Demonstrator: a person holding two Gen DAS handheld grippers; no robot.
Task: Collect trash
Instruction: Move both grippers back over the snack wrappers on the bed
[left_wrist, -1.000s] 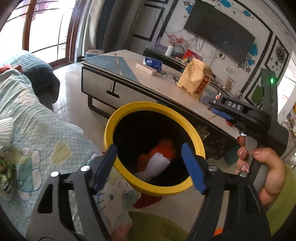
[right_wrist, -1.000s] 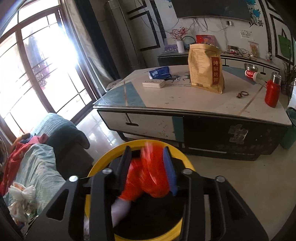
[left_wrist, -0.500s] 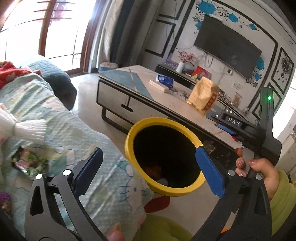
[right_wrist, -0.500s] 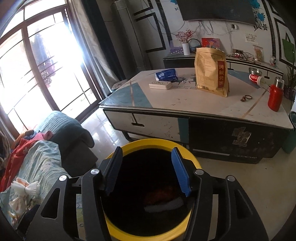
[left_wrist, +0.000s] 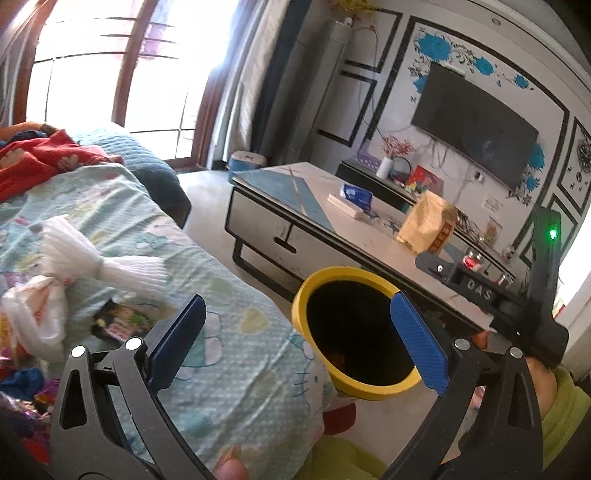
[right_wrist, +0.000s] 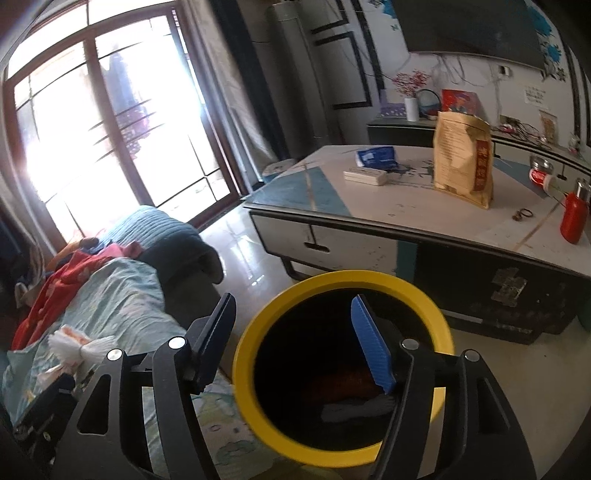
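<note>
Left tongs (left_wrist: 297, 338) released, spread wide, empty. Off their left tip, on the bed (left_wrist: 236, 317): white foam net (left_wrist: 92, 260), plastic bag (left_wrist: 35, 314), snack wrapper (left_wrist: 118, 319). Yellow bin (left_wrist: 354, 386) by their right tip. Right tongs (right_wrist: 293, 341) released, just opening, empty, right tip above the bin with trash (right_wrist: 347, 384) inside. Bench (right_wrist: 417, 206) beyond.

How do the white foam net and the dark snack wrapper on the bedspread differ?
The white foam net is bulky, ribbed and pinched at the middle like a bow; the dark snack wrapper lies flat with a printed face. The net lies farther from the yellow bin than the wrapper. Both lie on the bedspread, uncollected.
</note>
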